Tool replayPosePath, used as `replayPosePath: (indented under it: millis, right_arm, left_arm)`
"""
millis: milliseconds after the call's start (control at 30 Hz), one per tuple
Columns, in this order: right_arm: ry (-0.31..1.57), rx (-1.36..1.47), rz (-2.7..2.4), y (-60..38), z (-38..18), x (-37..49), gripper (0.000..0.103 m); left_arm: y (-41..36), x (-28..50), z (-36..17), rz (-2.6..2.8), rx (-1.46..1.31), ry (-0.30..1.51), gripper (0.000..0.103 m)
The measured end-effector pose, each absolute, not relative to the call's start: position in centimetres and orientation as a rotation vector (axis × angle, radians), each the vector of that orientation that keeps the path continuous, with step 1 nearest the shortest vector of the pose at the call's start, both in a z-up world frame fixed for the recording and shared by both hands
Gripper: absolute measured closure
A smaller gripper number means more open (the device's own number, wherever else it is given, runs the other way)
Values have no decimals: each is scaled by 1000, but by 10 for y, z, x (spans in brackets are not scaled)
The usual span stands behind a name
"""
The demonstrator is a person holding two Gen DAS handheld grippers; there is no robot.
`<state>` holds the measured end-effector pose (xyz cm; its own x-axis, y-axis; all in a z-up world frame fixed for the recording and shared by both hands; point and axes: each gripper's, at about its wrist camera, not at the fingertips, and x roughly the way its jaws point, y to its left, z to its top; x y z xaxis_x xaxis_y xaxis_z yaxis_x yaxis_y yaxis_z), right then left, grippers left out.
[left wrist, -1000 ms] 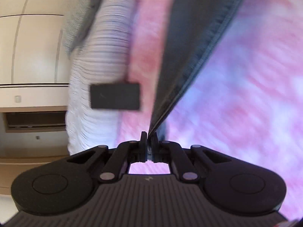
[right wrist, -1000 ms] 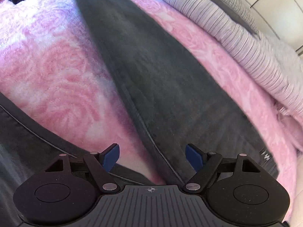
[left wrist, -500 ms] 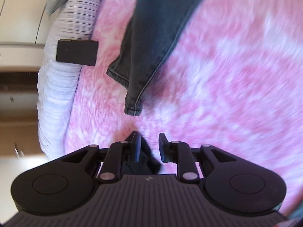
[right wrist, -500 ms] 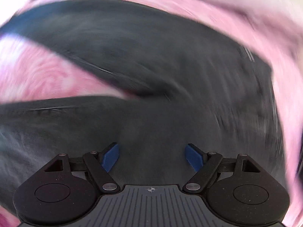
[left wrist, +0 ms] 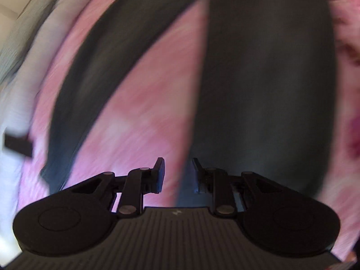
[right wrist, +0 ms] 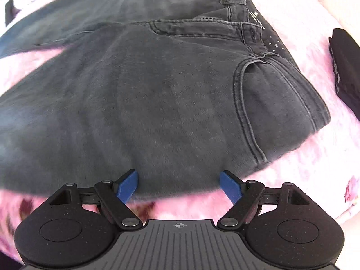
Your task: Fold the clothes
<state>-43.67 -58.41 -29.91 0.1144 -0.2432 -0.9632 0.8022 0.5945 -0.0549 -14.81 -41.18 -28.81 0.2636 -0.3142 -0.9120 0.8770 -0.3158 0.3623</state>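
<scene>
Right claw [right wrist: 178,185] is wide open, blue pads spread, nothing between them. It hangs right over the near edge of the black jeans [right wrist: 157,94], which lie flat on the pink blanket [right wrist: 303,175] covering the bed. From that claw the denim runs straight ahead: hip and pocket in front and to the right, waistband [right wrist: 247,15] at the far end toward the far right of the bed, legs trailing off left.

Left claw [left wrist: 177,175] is open too, a narrower gap, holding nothing. Its view is badly motion-smeared, so take this loosely: two dark legs fan out ahead of it in a V with pink blanket showing between them, one leg [left wrist: 258,90] broad and dead ahead to the right, the other [left wrist: 108,67] slanting off to the left. So the legs lie apart, not stacked.

Long axis of the jeans runs roughly left-right across the bed, waist on the right-claw side, leg ends on the left-claw side. My guess is whatever fold comes next turns on that: each claw is nearer its own end. A folded dark garment [right wrist: 344,67] sits apart at the right edge of the bed.
</scene>
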Motion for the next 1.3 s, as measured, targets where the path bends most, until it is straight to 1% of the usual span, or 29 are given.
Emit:
replayPosePath:
  millis: [67, 133, 267, 367, 433, 467, 500, 567, 667, 767, 833, 900, 1000, 1100, 1167, 1200, 1300]
  right_arm:
    - [1210, 576, -838, -585, -289, -449, 23]
    - [1141, 598, -844, -589, -274, -459, 23]
    - [1062, 530, -696, -587, -259, -444, 23]
    - [1122, 468, -521, -578, -273, -424, 23]
    - [1222, 438, -439, -569, -292, -414, 23]
    - [1278, 428, -430, -565, -300, -412, 23]
    - [1289, 418, -438, -562, -300, -411, 23]
    - [1304, 399, -455, -555, -299, -408, 23]
    - [1277, 374, -474, -540, -283, -393, 23]
    - [1257, 349, -434, -512, -280, -362, 23]
    - [1243, 332, -408, -493, -277, -341, 23]
    - [1231, 312, -383, -471, -276, -319, 23]
    - [1218, 293, -332, -426, -276, -281, 23]
    - [1208, 279, -255, -371, -280, -251, 23]
    - [1219, 259, -211, -337, -286, -231, 23]
    - [1233, 261, -197, -322, -291, -223, 23]
    - [1328, 277, -226, -292, -312, -212, 22]
  left_arm:
    - [-421, -180, -288, -1408, 1412, 533, 82]
    - [-428, -206, -291, -1480, 1421, 546, 77]
    - [-432, -245, -305, -1489, 1480, 600, 78]
    - [-428, -249, -309, -1422, 1470, 656, 79]
    - [-426, -245, -308, -1376, 1456, 734, 79]
    - [-420, -239, -307, -1342, 1452, 773, 79]
    - [-414, -233, -306, -1306, 1449, 811, 78]
    - [-392, -214, -303, -1213, 1449, 828, 78]
    - [-353, -180, -298, -1083, 1429, 845, 78]
    - [-310, -143, -298, -985, 1412, 874, 77]
    - [-282, -121, -304, -949, 1411, 897, 74]
    - [-257, -102, -312, -944, 1405, 913, 72]
    - [-227, -80, -307, -1011, 1348, 879, 63]
    - [-202, -57, -305, -1002, 1327, 859, 64]
    - [-178, -42, -302, -983, 1268, 880, 64]
    - [-168, -39, -298, -990, 1210, 898, 64]
    - [-154, -35, -291, -1002, 1152, 931, 65]
